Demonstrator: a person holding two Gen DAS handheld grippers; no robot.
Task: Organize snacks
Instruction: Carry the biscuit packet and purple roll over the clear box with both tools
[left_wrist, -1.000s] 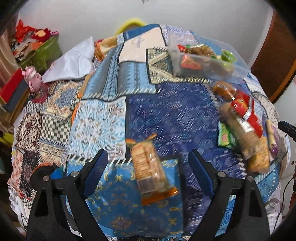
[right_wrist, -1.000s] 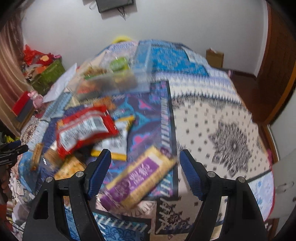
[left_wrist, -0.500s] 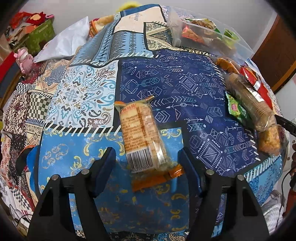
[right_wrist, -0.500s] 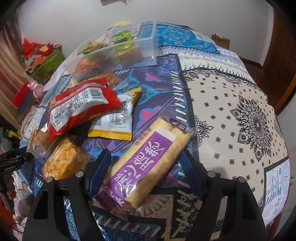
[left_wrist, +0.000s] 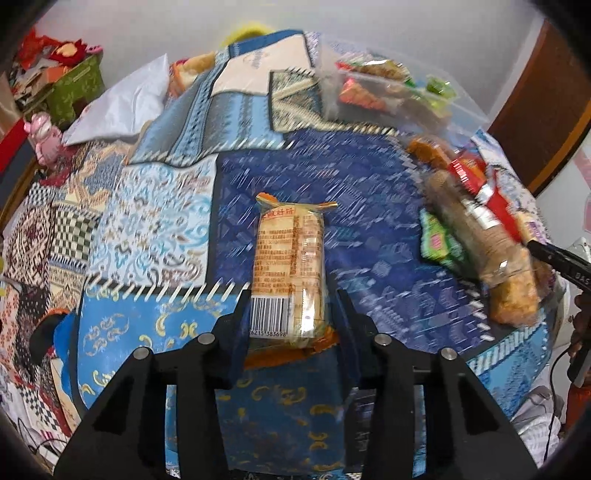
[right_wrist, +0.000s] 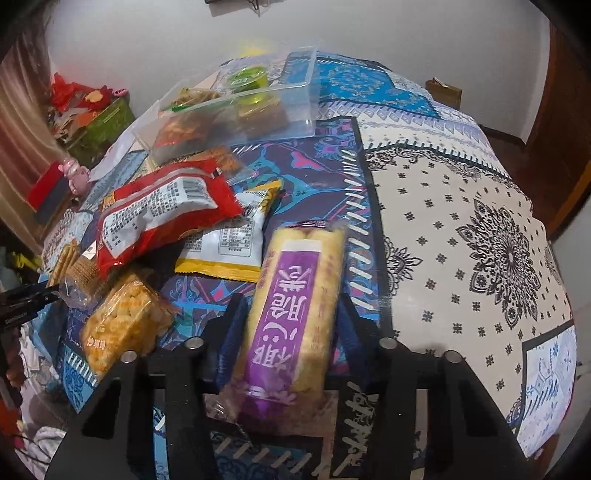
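A: How do the two tools stand?

B: The left gripper (left_wrist: 290, 314) has its jaws closing, the blue pads pressed on the near end of an orange cracker pack (left_wrist: 290, 273), a clear crinkly sleeve with a barcode and a stack of pale biscuits inside. It lies on the patterned blue quilt (left_wrist: 369, 192).

A: And the other?

B: The right gripper (right_wrist: 288, 325) is closing too, its pads squeezing a long purple-labelled pack (right_wrist: 295, 306) of yellow sticks in shiny film, on the quilt at the seam between its blue and cream patches.

A: What lies around it?

B: Just left, a glossy red bag (right_wrist: 162, 218) rests on a yellow-edged white sachet (right_wrist: 229, 240); nearer, a clear bag of golden puffs (right_wrist: 122, 325).

A: And the container?

B: A clear plastic box (right_wrist: 236, 110), rigid and rectangular, sits farther back holding green cups and wrapped snacks
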